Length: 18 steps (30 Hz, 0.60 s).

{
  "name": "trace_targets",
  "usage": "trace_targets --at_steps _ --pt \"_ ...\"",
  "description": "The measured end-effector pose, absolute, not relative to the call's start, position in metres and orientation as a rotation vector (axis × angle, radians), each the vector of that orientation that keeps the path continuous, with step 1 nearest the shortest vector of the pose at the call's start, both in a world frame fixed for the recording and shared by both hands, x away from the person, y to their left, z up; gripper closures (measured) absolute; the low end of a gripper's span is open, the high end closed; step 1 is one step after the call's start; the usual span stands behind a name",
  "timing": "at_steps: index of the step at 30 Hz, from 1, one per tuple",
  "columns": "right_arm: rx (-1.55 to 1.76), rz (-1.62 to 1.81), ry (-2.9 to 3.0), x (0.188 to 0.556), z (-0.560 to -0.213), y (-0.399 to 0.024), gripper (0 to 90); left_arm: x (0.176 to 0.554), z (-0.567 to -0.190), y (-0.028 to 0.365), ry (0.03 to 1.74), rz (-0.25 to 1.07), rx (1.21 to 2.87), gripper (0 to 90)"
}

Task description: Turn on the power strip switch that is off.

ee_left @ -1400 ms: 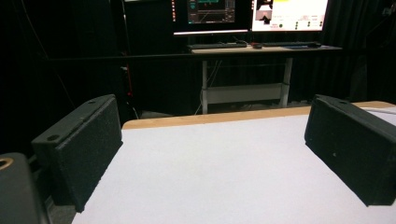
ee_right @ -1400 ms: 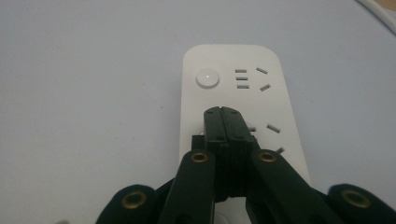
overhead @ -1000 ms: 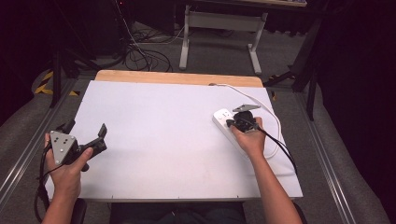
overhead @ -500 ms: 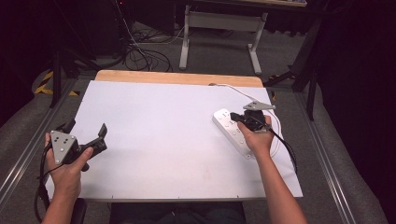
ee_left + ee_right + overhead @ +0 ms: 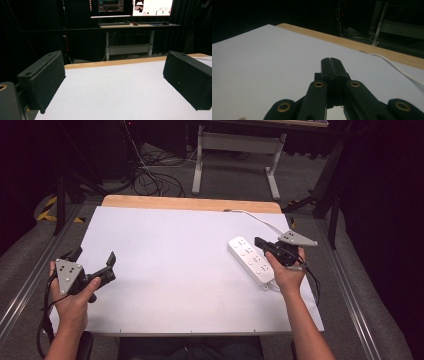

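A white power strip lies on the right part of the white table, its white cable running off to the far right edge. My right gripper is held just above the strip with its jaws pressed together on nothing; in the right gripper view they meet over bare table, the cable to their right. At the table's near left edge my left gripper is held with its jaws spread wide; in the left gripper view its pads frame bare table.
A wooden strip runs along the table's far edge. Beyond it stand a desk frame and floor cables. Metal rails flank the table. The left gripper view shows monitors on a far desk.
My right gripper has lifted off the power strip and swung to the right and toward the person, its plate now tilted up. The left gripper has stayed still.
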State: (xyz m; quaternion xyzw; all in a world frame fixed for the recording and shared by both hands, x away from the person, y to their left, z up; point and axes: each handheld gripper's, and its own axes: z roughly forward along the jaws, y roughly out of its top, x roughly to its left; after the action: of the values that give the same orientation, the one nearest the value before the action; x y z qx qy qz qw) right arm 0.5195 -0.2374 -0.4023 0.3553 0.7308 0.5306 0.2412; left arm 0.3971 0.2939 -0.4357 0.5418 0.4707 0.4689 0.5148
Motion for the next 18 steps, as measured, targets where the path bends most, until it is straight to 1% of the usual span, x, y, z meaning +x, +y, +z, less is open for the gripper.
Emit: trace_targets --at_steps 18 --pt "0.854 1.666 1.801 0.476 -0.4 -0.268 90.0 0.397 -0.436 0.294 1.133 1.131 1.299 4.5"
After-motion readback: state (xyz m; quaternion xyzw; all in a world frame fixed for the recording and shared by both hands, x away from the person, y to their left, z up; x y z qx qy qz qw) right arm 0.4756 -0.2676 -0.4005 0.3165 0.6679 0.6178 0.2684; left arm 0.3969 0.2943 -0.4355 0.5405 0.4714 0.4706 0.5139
